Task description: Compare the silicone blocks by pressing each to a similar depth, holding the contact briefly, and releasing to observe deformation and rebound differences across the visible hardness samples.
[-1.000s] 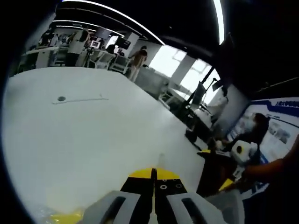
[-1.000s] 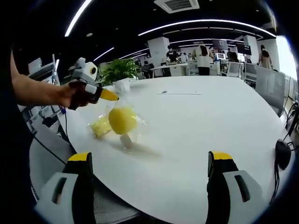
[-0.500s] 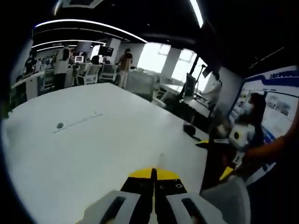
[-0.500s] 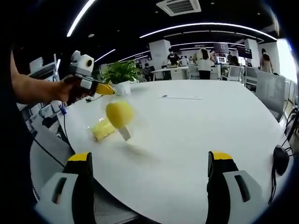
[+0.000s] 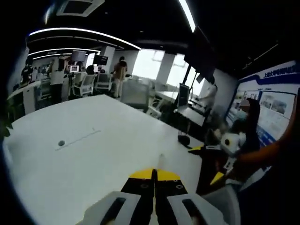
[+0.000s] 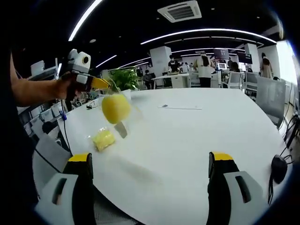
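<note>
Two grippers noted: left gripper (image 6: 101, 83) clamped on clear bag w/ yellow block (image 6: 115, 108) hung above table (image 6: 197, 136), right gripper (image 6: 149, 176) jaws wide apart; recommend lowering bag gently before pressing.

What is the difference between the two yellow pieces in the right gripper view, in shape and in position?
The upper yellow piece looks round like a ball and hangs in the air inside a clear bag held by the left gripper. The lower yellow piece looks flatter and blockier, and it lies on the white table. The hanging one appears larger and smoother. Both share the same pale yellow colour.
</note>
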`<act>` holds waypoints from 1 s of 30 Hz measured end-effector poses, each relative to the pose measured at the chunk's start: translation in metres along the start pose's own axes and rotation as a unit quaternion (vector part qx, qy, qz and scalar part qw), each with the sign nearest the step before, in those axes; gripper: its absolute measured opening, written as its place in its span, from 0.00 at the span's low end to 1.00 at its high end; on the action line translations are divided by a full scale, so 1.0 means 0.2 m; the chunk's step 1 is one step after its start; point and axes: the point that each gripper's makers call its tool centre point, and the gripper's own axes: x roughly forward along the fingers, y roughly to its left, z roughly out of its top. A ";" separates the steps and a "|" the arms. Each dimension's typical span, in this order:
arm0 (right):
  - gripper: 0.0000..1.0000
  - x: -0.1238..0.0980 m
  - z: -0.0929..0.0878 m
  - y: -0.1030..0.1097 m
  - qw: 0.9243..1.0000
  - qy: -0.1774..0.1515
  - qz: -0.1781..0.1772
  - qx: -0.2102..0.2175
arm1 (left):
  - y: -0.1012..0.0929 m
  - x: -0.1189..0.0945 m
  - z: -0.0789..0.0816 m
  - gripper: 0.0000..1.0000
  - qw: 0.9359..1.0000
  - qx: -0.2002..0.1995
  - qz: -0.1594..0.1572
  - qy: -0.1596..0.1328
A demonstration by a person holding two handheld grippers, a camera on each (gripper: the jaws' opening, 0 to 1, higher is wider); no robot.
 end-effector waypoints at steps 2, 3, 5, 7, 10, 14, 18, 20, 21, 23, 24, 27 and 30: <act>0.96 0.00 0.02 0.00 1.000 -0.004 0.001 -0.001 | -0.02 -0.02 0.02 0.00 1.000 0.002 -0.001 -0.003; 0.96 -0.01 0.03 0.01 1.000 -0.007 0.001 -0.003 | -0.02 -0.02 0.03 0.00 1.000 0.003 -0.002 -0.005; 0.96 -0.01 0.05 0.01 1.000 -0.009 0.001 -0.006 | -0.04 -0.03 0.04 0.00 1.000 0.001 -0.005 -0.008; 0.96 -0.01 0.06 0.01 1.000 -0.013 0.003 -0.006 | -0.05 -0.05 0.06 0.00 1.000 0.002 -0.005 -0.010; 0.96 -0.01 0.08 0.01 1.000 -0.015 0.003 -0.011 | -0.06 -0.06 0.06 0.00 1.000 0.002 -0.007 -0.012; 0.96 -0.02 0.10 0.01 1.000 -0.019 0.004 -0.014 | -0.08 -0.06 0.07 0.00 1.000 0.003 -0.009 -0.012; 0.96 -0.01 0.13 0.02 1.000 -0.022 0.011 -0.017 | -0.10 -0.07 0.08 0.00 1.000 0.003 -0.012 -0.015; 0.96 -0.01 0.14 0.02 0.999 -0.023 0.014 -0.019 | -0.12 -0.08 0.10 0.00 1.000 0.006 -0.014 -0.020; 0.96 -0.01 0.15 0.02 0.999 -0.026 0.015 -0.021 | -0.13 -0.08 0.11 0.00 1.000 0.006 -0.015 -0.020; 0.96 -0.01 0.17 0.01 0.999 -0.029 0.017 -0.022 | -0.14 -0.09 0.12 0.00 1.000 0.010 -0.018 -0.022; 0.96 -0.01 0.18 0.02 0.999 -0.030 0.018 -0.022 | -0.15 -0.09 0.13 0.00 0.999 0.011 -0.020 -0.022; 0.96 0.01 0.23 0.04 0.998 -0.040 0.032 -0.021 | -0.18 -0.10 0.15 0.00 0.999 0.015 -0.027 -0.023; 0.96 0.02 0.27 0.10 0.996 -0.052 0.074 -0.004 | -0.20 -0.10 0.16 0.00 0.999 0.019 -0.032 -0.022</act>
